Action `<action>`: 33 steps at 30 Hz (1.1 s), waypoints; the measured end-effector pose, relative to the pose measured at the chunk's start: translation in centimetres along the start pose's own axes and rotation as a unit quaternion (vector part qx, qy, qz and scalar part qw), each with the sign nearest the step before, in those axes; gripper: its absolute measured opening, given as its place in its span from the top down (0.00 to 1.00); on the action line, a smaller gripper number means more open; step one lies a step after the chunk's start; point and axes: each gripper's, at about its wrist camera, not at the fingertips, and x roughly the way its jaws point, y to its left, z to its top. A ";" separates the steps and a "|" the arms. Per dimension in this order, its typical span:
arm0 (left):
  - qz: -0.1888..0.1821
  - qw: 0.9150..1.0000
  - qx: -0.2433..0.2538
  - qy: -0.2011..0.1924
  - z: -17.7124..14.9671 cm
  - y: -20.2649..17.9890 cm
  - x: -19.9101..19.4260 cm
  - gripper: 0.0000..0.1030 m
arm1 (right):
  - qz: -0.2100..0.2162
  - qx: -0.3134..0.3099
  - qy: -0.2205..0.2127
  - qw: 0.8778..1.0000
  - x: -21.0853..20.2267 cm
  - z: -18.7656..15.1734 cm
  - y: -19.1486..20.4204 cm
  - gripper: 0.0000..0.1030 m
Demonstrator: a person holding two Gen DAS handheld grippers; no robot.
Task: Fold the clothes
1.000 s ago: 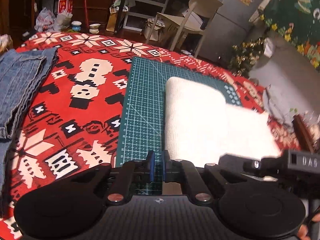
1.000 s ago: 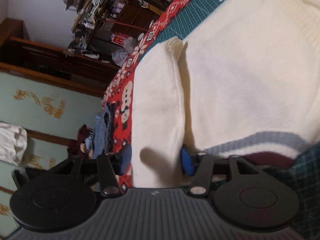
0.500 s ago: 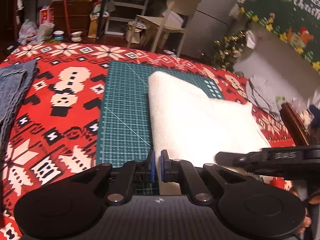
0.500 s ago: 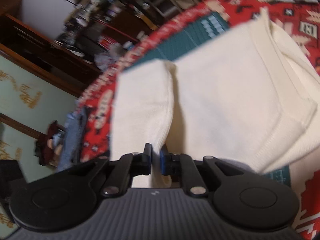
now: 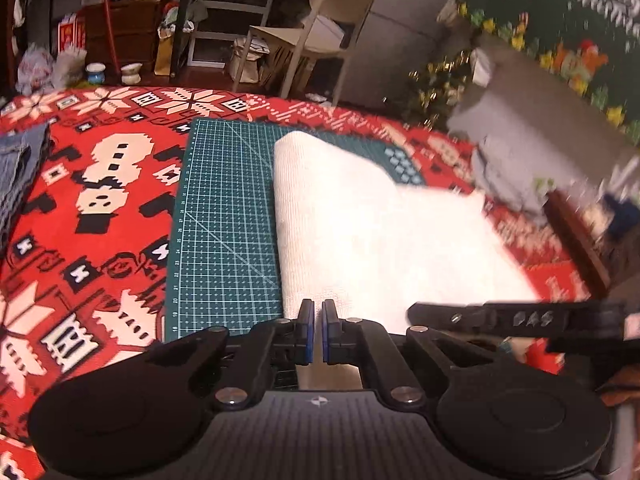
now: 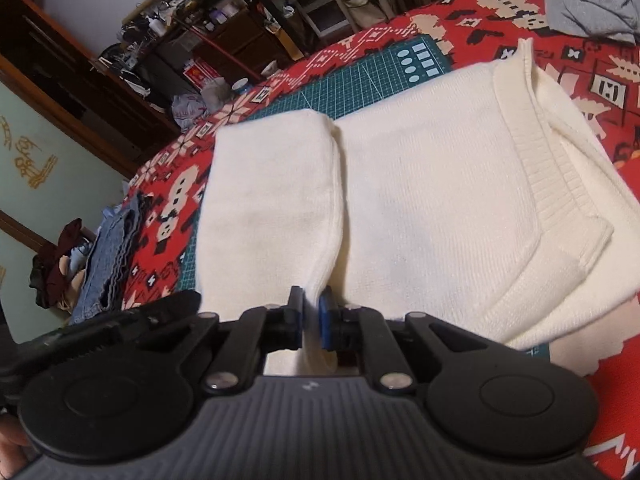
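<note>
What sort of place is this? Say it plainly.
Most likely a lived-in home room decorated for Christmas, not a lab. A red patterned snowman tablecloth covers the table, a beige plastic chair stands before cluttered wooden shelves, and a green Christmas banner hangs at the side.

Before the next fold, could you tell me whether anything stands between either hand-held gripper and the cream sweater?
Nothing visible does: the right hand-held gripper and left hand-held gripper are both shut on the cream sweater.

Dim warm indoor light, fisheye bending at edges, motion blur at right.
</note>
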 end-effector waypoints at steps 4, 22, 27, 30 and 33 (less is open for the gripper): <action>0.028 0.999 0.017 0.006 -0.3 -0.4 0.7 0.95 | -0.004 -0.007 -0.004 1.000 -0.2 0.1 -0.3 0.92; 0.003 0.999 0.003 0.032 -1.6 -0.2 -1.1 0.92 | -0.001 -0.001 0.028 1.000 -2.0 -0.6 -0.4 0.96; 0.021 0.999 0.024 0.027 -1.9 -1.0 -1.1 0.91 | -0.023 -0.014 0.023 0.999 -2.7 -1.0 -0.4 0.97; 0.014 1.000 0.006 0.025 -1.8 -0.4 -1.4 0.91 | -0.015 -0.012 0.023 1.000 -3.1 -0.8 -0.5 0.94; 0.024 1.000 -0.014 0.014 -1.0 0.2 -2.1 0.88 | 0.002 0.000 -0.012 1.000 -4.6 0.2 -0.5 0.84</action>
